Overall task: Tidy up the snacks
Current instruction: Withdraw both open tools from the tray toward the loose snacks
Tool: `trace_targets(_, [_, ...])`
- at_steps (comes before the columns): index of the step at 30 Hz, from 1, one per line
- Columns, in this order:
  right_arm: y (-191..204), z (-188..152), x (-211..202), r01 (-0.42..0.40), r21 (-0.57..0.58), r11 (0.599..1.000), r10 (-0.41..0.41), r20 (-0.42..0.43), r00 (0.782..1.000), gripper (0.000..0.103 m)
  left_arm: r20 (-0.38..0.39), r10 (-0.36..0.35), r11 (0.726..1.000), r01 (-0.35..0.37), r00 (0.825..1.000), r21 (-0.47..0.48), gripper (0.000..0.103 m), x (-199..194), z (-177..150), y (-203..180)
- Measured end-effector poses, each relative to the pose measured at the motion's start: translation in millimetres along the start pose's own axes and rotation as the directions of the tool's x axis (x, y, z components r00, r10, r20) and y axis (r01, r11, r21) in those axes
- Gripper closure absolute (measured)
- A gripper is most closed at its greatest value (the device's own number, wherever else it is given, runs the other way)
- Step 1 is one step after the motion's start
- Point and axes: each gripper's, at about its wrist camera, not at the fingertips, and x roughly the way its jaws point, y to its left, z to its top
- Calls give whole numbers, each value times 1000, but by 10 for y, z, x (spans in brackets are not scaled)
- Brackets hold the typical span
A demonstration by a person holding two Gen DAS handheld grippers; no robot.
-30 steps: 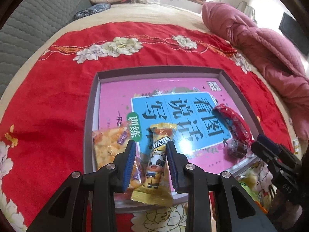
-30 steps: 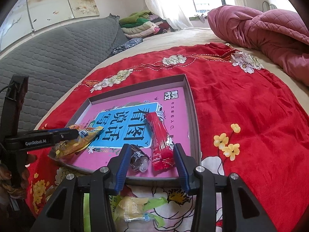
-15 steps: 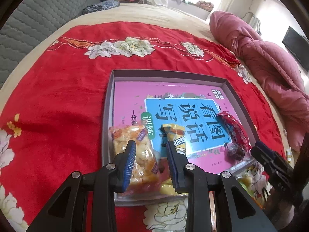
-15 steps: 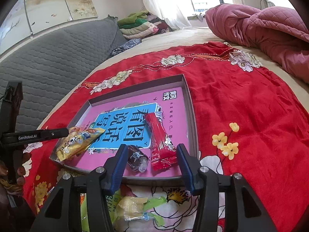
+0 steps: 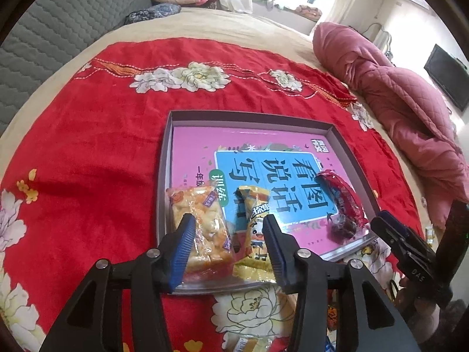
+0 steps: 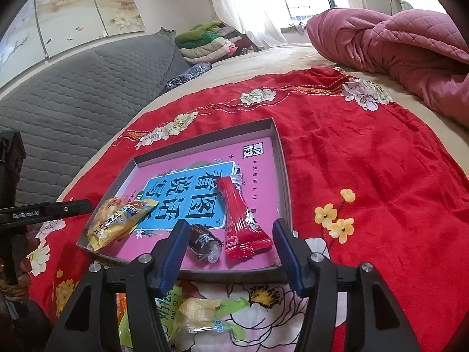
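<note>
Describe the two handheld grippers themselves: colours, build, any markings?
Both match: the left gripper and right gripper have black angular plastic arms with silver screws and ribbed blue finger pads. Seen from the right view, the left unit's side reads "GenRobot.AI" in white.

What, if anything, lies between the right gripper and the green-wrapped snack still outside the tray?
Nothing visible does. The right gripper is open, and the green-wrapped snack lies uncovered on the red cloth, just short of the tray rim and below the fingers.
</note>
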Motion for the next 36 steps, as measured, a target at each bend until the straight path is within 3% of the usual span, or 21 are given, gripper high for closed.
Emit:
trace_targets(13, [22, 3, -177, 2, -21, 1000, -1, 24, 1000, 37, 9, -1, 1000, 0, 1000, 13, 50, -179, -34, -28])
trace_targets(36, [158, -106, -531, -6, -28, 1000, 7, 28, 1000, 34, -62, -29, 999, 31, 998, 39, 49, -265, -357, -78])
